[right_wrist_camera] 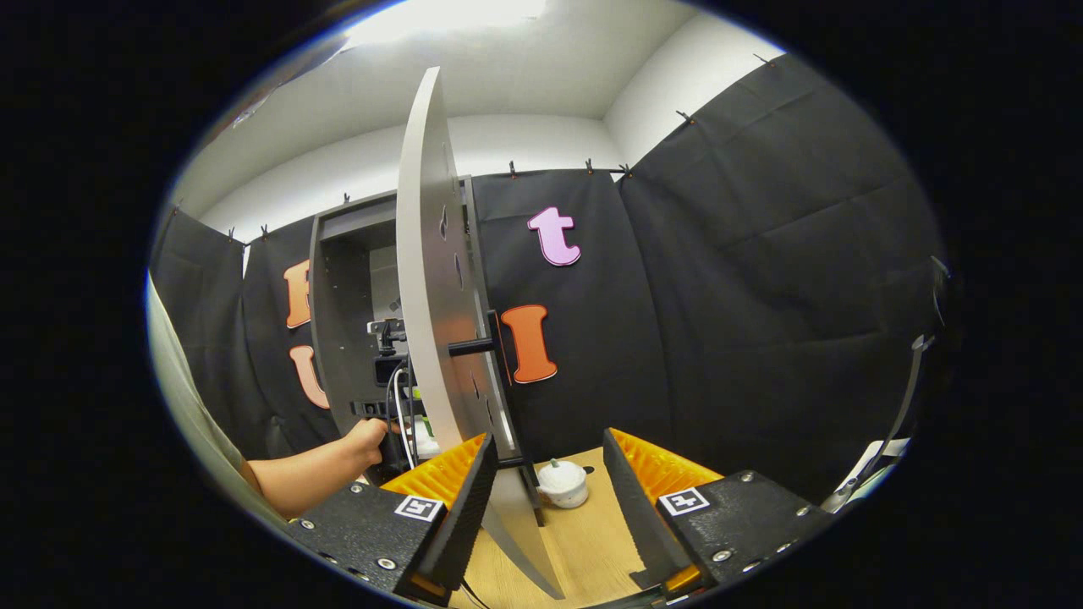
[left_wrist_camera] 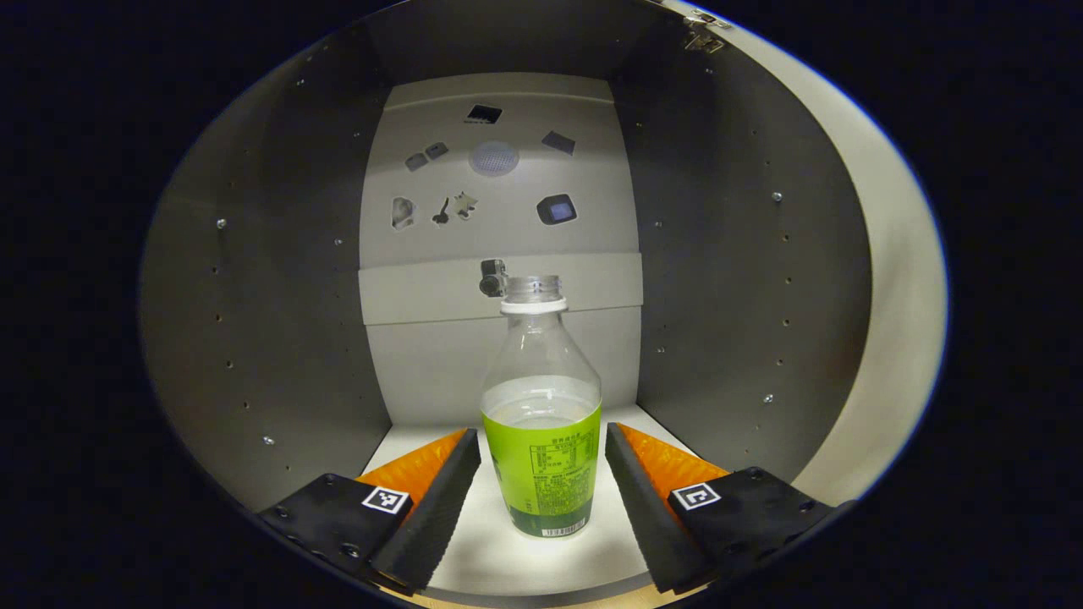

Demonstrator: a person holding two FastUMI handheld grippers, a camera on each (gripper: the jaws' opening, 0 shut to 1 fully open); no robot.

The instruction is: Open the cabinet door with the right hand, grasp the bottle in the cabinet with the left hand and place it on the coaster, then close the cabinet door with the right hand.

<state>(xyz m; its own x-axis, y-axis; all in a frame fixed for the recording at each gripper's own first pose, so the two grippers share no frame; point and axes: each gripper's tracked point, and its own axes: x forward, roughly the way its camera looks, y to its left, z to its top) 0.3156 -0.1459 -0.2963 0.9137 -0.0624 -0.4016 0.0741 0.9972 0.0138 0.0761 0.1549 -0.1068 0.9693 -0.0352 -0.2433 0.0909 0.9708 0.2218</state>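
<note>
Inside cabinet (left_wrist_camera: 279, 321), bottle (left_wrist_camera: 541, 423) between left gripper's (left_wrist_camera: 541, 482) spread fingers; right gripper (right_wrist_camera: 541, 482) gapes beside door (right_wrist_camera: 436, 296)

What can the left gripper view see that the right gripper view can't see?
The left gripper view looks inside the cabinet. A bottle with a green label stands upright on its floor, between the open fingers of the left gripper. The right gripper view looks from outside. It shows the open cabinet door edge-on, a person's hand reaching into the cabinet, a small white pot on the wooden table, and the open right gripper. Both views share the cabinet.
</note>
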